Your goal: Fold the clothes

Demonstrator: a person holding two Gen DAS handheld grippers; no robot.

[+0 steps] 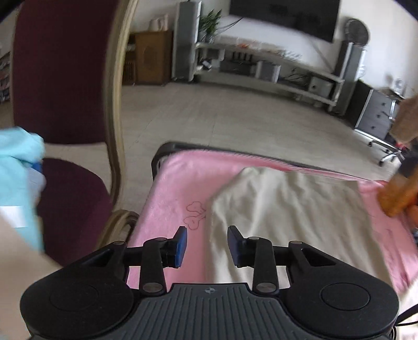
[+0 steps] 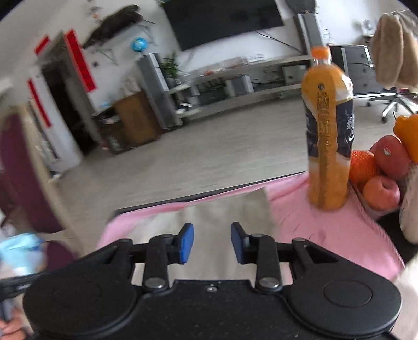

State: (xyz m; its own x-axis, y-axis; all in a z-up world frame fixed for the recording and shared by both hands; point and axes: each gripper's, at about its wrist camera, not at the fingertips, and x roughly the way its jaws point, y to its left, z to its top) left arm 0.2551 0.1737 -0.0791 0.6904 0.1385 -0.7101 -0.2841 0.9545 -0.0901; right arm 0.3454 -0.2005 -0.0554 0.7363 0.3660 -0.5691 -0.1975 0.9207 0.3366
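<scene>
Closest to me on both feeds are the black gripper bodies, so starting there: my left gripper [image 1: 207, 242] has its blue pads [image 1: 182, 245] parted with a clear gap and nothing between them, and it's hanging over the spot where the cream garment [image 1: 282, 209] meets the pink towel [image 1: 169, 188]. My right gripper [image 2: 212, 242] looks about the same, pads [image 2: 186, 242] apart by a modest gap, empty, hovering over the same cream garment [image 2: 222, 214] from the other side. The garment itself lies spread flat-ish and wrinkled on the pink towel, which covers a dark-edged table [image 1: 162, 151]; there's a little outline drawing [image 1: 194, 215] stitched on the towel just left of the cloth edge. Off to the left, a bit of light blue fabric [image 1: 18, 170] sits on a maroon chair [image 1: 60, 78] with a gold frame, blurred enough that I can't tell what it is. On the right feed, an orange drink bottle [image 2: 326, 130] stands upright on the towel just past the garment's far corner, and right beside it is a pile of fruit: an orange [image 2: 363, 164] and a couple of red apples [image 2: 382, 192]. Further back it's bare floor [image 1: 235, 117], then a low media shelf [image 1: 274, 65] under a wall-mounted TV [image 1: 284, 15], a potted plant [image 1: 210, 22] and a wheeled office chair [image 2: 392, 102].
</scene>
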